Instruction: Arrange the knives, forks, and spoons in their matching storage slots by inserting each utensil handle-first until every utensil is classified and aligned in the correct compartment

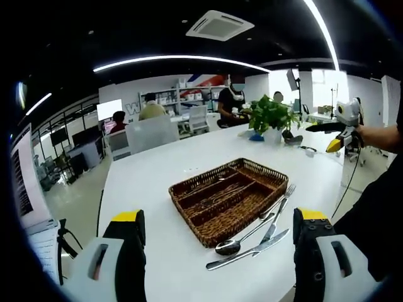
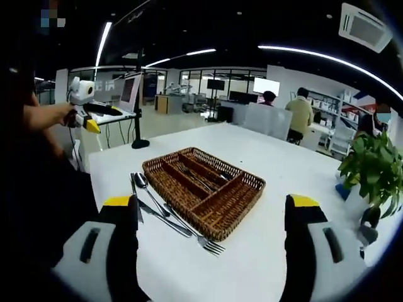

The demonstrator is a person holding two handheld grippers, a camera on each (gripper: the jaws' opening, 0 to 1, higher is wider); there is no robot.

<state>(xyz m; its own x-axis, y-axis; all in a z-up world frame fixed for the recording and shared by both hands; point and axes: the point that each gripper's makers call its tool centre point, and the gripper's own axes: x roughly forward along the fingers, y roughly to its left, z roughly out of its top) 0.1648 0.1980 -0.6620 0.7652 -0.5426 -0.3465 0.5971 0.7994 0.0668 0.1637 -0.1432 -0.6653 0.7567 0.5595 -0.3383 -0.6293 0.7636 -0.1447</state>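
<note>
Contents of the wicker tray (image 1: 208,221) are hard to read: utensils lie in its slots, but their types cannot be told apart. Beside the tray on the white table (image 1: 157,176) lie a spoon (image 1: 242,241), a knife (image 1: 249,251) and a fork (image 1: 278,211) (overlapping, outside any slot). Left gripper (image 1: 220,242): jaws spread wide, holding nothing, above the table's near edge. Right gripper (image 2: 214,223): likewise wide apart and empty, facing the tray (image 2: 204,189).
</note>
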